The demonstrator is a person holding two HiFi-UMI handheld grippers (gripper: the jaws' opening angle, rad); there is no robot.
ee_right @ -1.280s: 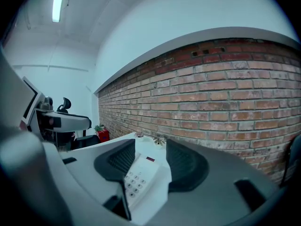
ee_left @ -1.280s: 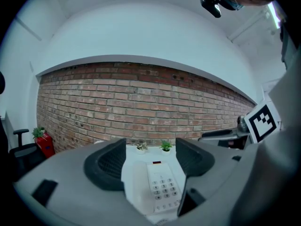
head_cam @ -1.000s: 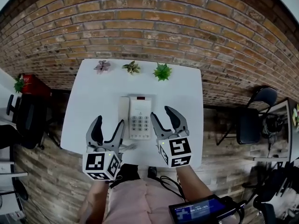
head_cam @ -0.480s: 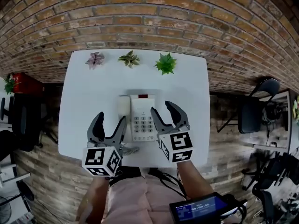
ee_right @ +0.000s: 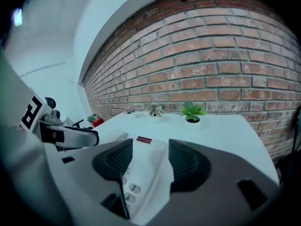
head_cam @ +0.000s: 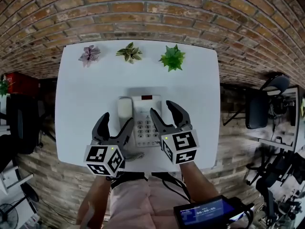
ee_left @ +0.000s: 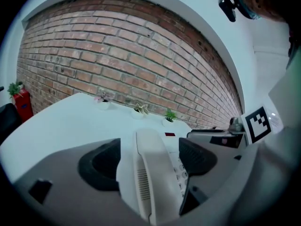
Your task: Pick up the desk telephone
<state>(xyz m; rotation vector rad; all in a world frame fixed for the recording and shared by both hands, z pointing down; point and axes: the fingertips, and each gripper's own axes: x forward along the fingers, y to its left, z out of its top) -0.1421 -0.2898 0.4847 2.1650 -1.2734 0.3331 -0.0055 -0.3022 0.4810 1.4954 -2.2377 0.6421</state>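
Resting place of desk telephone [head_cam: 144, 119]: middle of white table [head_cam: 81, 94], near the front edge.
Left gripper [head_cam: 116, 121]: jaws wide, just been opening; handset [ee_left: 151, 173] between them, pads clear.
Right gripper [head_cam: 164, 109]: jaws apart, just been opening; desk telephone's right edge between them, untouched.
Open room: bare tabletop on both sides; potted plants [head_cam: 129, 52] along the far edge by the brick wall [head_cam: 143, 8].

The right gripper [ee_right: 149, 169] is straddling the right edge of the desk telephone [ee_right: 146, 150]; its jaws, just now opening, are standing apart, not pressing it; small potted plants [ee_right: 193, 111] are sitting along the brick wall [ee_right: 211, 65].
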